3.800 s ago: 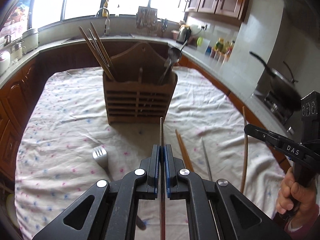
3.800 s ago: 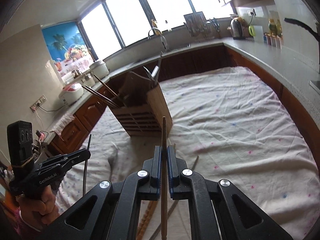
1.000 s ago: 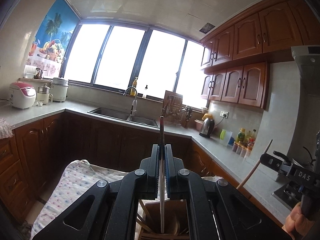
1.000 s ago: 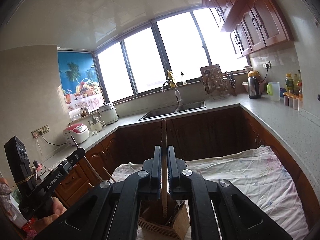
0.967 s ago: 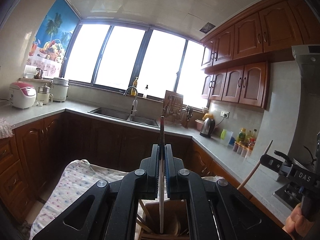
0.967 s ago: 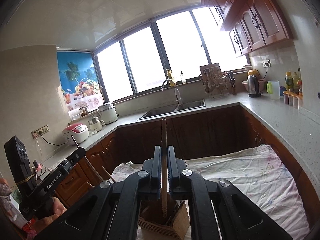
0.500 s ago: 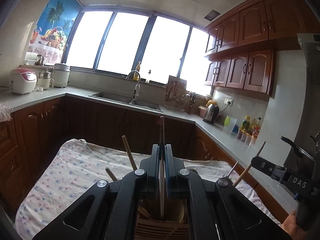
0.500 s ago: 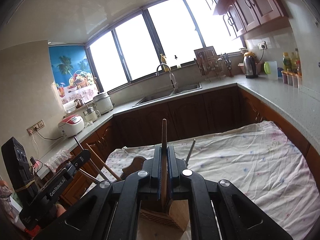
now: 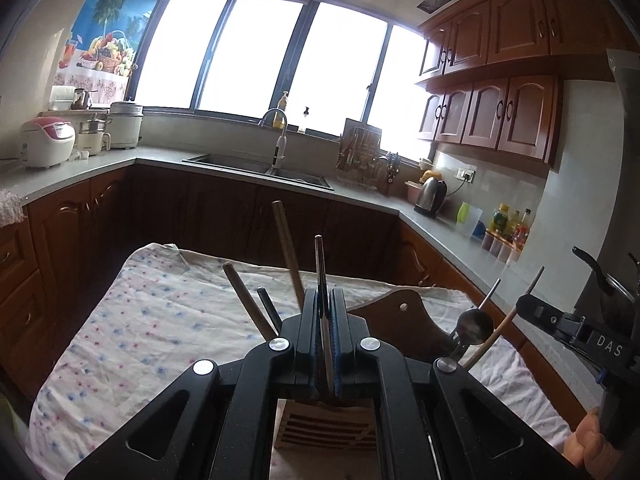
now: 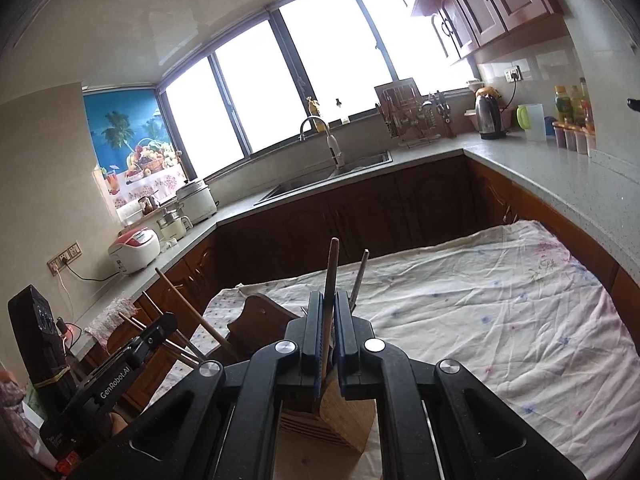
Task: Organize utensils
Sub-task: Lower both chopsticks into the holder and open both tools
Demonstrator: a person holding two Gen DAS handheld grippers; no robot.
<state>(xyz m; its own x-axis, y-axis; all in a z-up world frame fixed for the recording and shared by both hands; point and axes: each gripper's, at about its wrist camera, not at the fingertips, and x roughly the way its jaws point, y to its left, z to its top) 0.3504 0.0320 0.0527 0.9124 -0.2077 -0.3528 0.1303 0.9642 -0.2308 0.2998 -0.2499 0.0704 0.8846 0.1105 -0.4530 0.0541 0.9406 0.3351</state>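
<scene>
Utensil holder (image 9: pixel 326 428) (wooden) | chopsticks (image 9: pixel 248 304), spoon (image 9: pixel 474 326) inside

"DAS" on right hand-held gripper (image 9: pixel 536 314); "GenRobot.AI" on left hand-held gripper (image 10: pixel 160 330).

Floral cloth (image 9: pixel 152 320) near; sink (image 9: pixel 256 164) with faucet (image 9: pixel 278 136) far centre; rice cooker (image 9: pixel 46 140) far left; kettle (image 9: pixel 432 194) far right.

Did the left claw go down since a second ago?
Yes. The left claw tipped downward: the wooden holder and the tablecloth now fill more of its view.
</scene>
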